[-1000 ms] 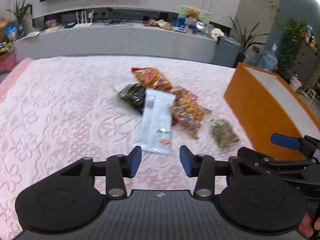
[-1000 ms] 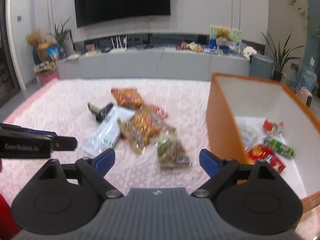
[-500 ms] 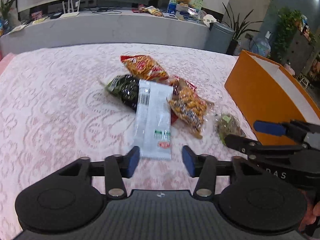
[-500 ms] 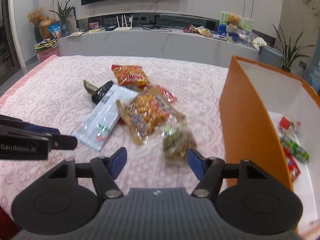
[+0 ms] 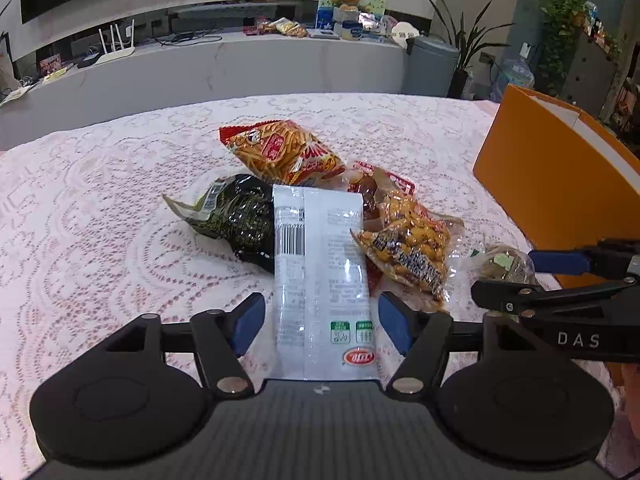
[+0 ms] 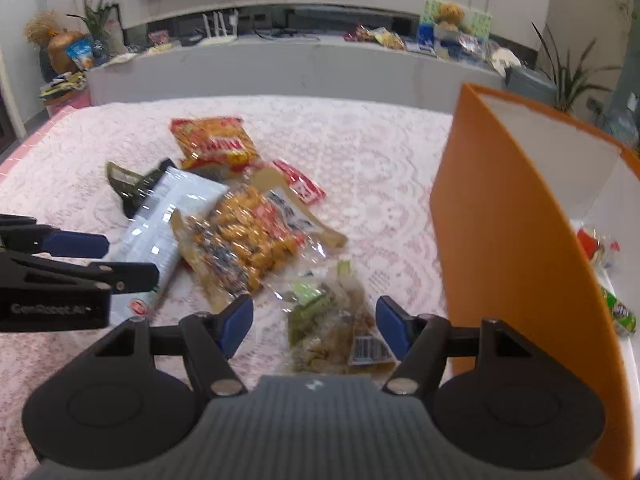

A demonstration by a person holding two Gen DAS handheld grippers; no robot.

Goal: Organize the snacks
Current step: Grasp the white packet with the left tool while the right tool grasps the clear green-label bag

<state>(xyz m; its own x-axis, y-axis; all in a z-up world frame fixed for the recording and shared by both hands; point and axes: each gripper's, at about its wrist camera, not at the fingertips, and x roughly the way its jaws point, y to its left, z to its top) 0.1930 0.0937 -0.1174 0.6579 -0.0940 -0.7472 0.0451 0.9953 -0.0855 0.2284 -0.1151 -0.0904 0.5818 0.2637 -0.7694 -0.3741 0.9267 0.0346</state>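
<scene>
Snack packs lie in a pile on the pink lace tablecloth (image 5: 100, 208). My left gripper (image 5: 322, 326) is open, its blue pads on either side of the near end of a long white packet (image 5: 320, 264). My right gripper (image 6: 316, 324) is open, its pads on either side of a clear bag of green-brown snacks (image 6: 328, 320). A dark green pack (image 5: 236, 216), a red-orange chip bag (image 5: 284, 152) and a clear bag of yellow nuts (image 6: 248, 236) lie behind them. The left gripper also shows in the right wrist view (image 6: 80, 256).
An orange box (image 6: 508, 216) with white inner walls stands at the right and holds several snacks (image 6: 600, 240). A grey counter (image 5: 224, 64) with clutter runs behind the table. The right gripper's fingers (image 5: 560, 262) reach in from the right of the left wrist view.
Both grippers moved down and forward toward the pile. The white packet now lies between the left pads and the green-brown bag between the right pads.
</scene>
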